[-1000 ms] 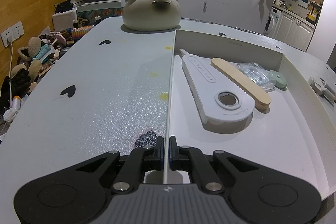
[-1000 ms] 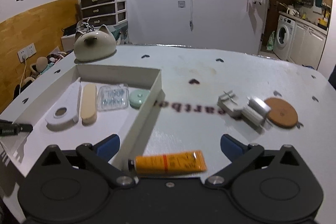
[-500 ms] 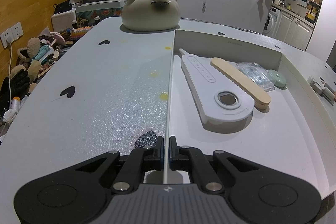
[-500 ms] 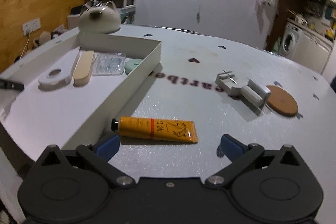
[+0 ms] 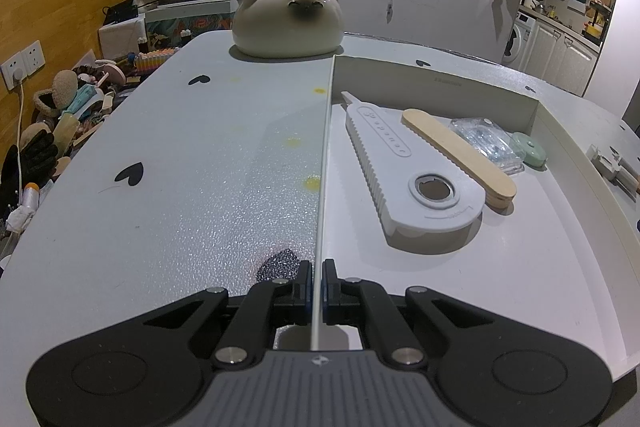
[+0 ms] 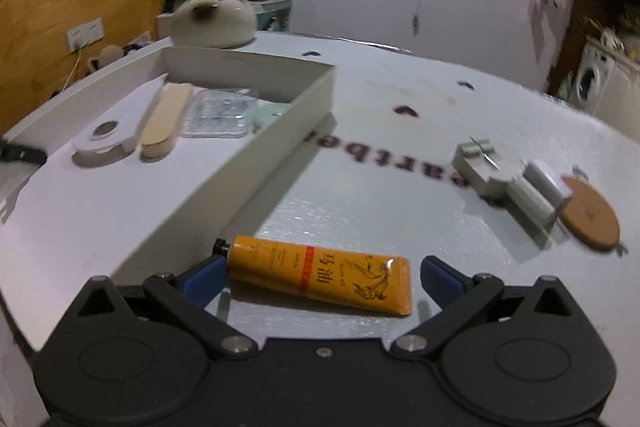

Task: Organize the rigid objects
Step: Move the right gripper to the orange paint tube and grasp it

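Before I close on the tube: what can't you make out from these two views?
- Right wrist: whether the open right gripper touches the orange tube; motion blur.
- Right wrist: green disc half hidden by the box wall.
- Left wrist: grey clamp cut off by the picture's edge.

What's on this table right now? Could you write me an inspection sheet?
Surface: white table with black heart marks and yellow spots.
Job's things: shallow white cardboard box holding white plastic opener, wooden stick, clear packet, mint round disc; orange tube, grey metal block, cork coaster outside.
Clutter: cat-shaped ceramic pot.
Grippers: left gripper clamps the box wall; right gripper open around the tube.
Cables: white cord at wall socket.
Surroundings: drawers, floor pile, washing machine.
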The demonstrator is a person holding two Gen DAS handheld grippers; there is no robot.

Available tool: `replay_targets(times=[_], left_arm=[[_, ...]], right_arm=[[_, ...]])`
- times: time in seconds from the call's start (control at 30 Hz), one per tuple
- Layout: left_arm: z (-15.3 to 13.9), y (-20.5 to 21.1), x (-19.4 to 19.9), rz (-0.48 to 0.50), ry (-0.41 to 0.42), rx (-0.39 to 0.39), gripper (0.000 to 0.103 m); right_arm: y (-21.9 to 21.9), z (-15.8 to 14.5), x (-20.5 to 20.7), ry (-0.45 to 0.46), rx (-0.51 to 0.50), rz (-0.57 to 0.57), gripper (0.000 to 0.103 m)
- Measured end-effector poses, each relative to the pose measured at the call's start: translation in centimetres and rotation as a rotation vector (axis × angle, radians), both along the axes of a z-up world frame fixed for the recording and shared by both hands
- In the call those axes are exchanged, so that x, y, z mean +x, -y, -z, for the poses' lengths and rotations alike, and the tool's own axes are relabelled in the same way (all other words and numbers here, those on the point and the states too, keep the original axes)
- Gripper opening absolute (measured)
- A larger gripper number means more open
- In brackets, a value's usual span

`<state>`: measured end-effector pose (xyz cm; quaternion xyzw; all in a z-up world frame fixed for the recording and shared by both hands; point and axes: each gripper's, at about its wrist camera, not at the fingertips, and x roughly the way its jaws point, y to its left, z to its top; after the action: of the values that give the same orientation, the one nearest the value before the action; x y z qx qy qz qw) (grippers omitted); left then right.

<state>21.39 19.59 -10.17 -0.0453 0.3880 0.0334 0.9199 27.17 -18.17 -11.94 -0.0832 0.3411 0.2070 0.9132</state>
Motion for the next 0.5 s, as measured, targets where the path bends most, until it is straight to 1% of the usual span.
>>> replay_targets(times=[0.13, 0.27, 0.33, 0.5], left_arm=[[0.0, 0.0, 0.0, 0.0, 0.0, 0.0, 0.003], [0.0, 0.0, 0.0, 0.0, 0.0, 0.0, 0.003], [0.0, 0.0, 0.0, -0.001, 0.0, 0.0, 0.003], [0.1, -0.1, -0.1, -0.004, 0.001, 0.0, 0.003]], right_arm=[[1.4, 0.4, 0.7, -0.01, 0.017, 0.063, 0.103], [2.8, 1.0, 1.4, -0.022, 0.004, 0.126, 0.103], [3.6, 1.0, 1.6, -0.026, 0.021, 0.138, 0.103], [4.5, 1.0, 2.3, -0.027, 0.019, 0.144, 0.103]])
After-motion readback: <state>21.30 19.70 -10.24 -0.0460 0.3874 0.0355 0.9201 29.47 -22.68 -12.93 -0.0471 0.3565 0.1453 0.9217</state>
